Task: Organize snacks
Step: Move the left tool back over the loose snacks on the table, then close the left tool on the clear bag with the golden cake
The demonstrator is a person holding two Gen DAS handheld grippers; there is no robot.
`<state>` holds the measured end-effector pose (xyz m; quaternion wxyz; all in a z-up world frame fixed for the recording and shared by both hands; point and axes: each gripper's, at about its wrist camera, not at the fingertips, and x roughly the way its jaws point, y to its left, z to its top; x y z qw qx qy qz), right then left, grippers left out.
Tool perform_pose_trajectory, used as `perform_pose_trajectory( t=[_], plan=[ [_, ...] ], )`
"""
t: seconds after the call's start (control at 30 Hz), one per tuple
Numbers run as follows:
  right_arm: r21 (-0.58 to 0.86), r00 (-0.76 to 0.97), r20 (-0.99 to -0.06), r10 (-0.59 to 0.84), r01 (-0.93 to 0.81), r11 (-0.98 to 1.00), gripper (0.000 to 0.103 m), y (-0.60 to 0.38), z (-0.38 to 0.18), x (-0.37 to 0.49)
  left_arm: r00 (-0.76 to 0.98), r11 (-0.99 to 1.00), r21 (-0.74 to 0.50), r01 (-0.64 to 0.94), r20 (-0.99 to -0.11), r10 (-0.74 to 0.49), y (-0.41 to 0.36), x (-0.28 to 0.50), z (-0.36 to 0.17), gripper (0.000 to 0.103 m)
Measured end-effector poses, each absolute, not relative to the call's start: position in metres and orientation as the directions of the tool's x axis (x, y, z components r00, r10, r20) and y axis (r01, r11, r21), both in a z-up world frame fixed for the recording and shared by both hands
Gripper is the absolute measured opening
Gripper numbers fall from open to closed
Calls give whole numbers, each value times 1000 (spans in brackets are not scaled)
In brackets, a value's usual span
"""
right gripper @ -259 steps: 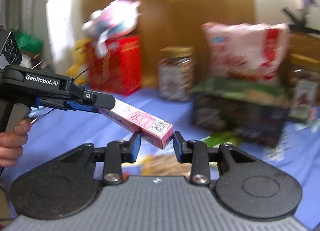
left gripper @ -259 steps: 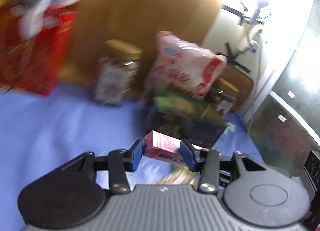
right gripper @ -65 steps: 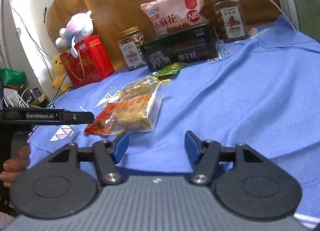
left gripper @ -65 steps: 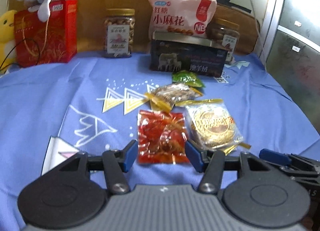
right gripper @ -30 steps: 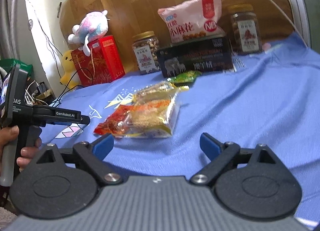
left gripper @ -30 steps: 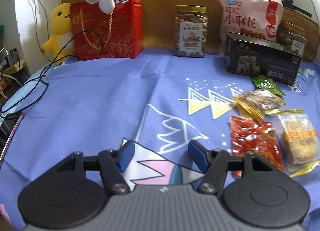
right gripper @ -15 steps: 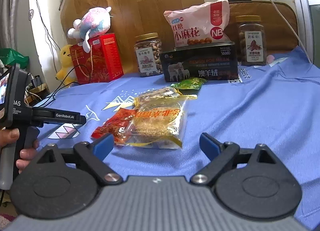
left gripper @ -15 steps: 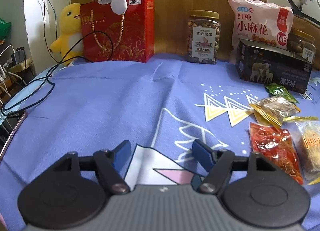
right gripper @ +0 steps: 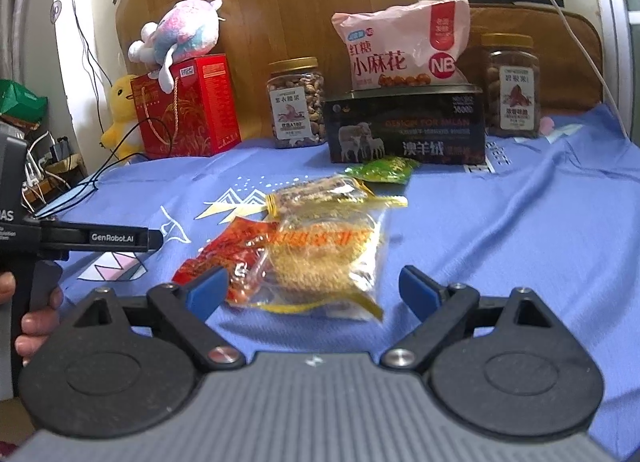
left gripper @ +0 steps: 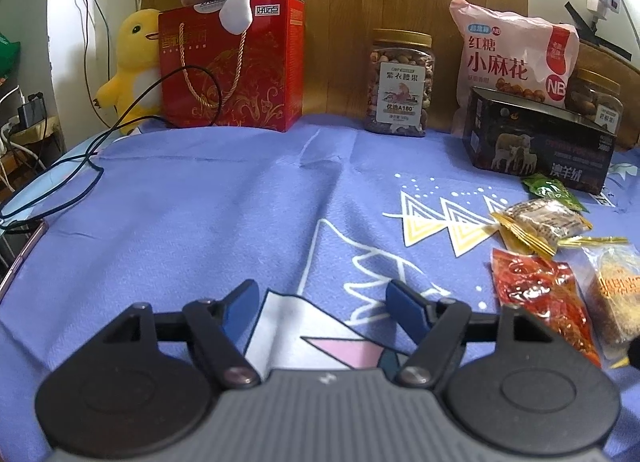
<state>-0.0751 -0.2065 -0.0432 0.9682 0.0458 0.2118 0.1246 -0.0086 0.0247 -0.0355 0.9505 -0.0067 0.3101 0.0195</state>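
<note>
Four small snack packets lie in a cluster on the blue cloth (left gripper: 200, 201): a red one (left gripper: 540, 294), a clear one with a golden round cake (left gripper: 616, 294), a brown one with yellow ends (left gripper: 544, 221) and a green one (left gripper: 550, 187). My left gripper (left gripper: 320, 290) is open over bare cloth, left of the cluster, with nothing between its fingers. My right gripper (right gripper: 313, 276) is open wide just short of the golden packet (right gripper: 324, 258), which overlaps the red packet (right gripper: 232, 250). The left gripper (right gripper: 154, 238) shows at the left edge of the right wrist view, held by a hand (right gripper: 36, 326).
Along the wooden back wall stand a red gift box (left gripper: 232, 69) with a plush toy on it, a yellow duck (left gripper: 128, 61), a nut jar (left gripper: 400, 89), a black tin (left gripper: 536, 149) under a pink bag (left gripper: 512, 57), and a second jar (right gripper: 512, 89). A black cable (left gripper: 60, 181) trails at the left.
My left gripper's jaws have widened a little, and the packets have slid towards the right edge of its view. The right gripper has come closer to the golden packet.
</note>
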Motion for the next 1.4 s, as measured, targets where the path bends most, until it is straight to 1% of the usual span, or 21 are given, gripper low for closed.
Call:
perform_pose_trajectory(
  t=[0.2,0.3,0.37,0.4,0.57,0.87,1.0,1.13,1.23,1.33,1.4],
  plan=[
    [112,868,-437,235,-206,972,94,-197,-45,-62,808,999,-6,-37,-589,26,25,-9,-36,72],
    [129,850,-474,228,-189,974,93,-199,-48,-57,808,999,-5,-37,-589,27,25,-9,-36,72],
    [131,851,-475,226,-186,974,89,-199,-48,-57,808,999,-5,-36,-589,27,25,-9,-36,72],
    [123,852,-473,223,-187,975,85,-198,-48,-58,808,999,-5,-36,-589,26,25,-9,-36,72],
    [133,854,-465,235,-195,972,79,-203,-49,-63,807,999,-2,-36,-590,28,25,-8,-36,72],
    [152,867,-453,208,-155,976,78,-225,-50,-81,806,999,0,-37,-591,29,24,-8,-35,74],
    [144,863,-455,219,-171,975,78,-234,-51,-91,807,999,-15,-31,-591,16,26,-9,-35,75],
    [127,841,-466,276,-245,961,79,-248,-50,-103,813,995,-97,14,-579,-68,33,-14,-28,75],
    [98,840,-466,280,-265,959,80,-262,-48,-114,820,979,-157,130,-539,-195,20,-20,-13,76],
    [48,878,-440,186,-184,982,85,-279,-47,-124,800,945,-153,288,-504,-325,-11,-21,1,76],
    [-5,907,-413,85,-96,995,85,-290,-46,-130,766,914,-158,375,-503,-401,-36,-16,7,76]
  ],
)
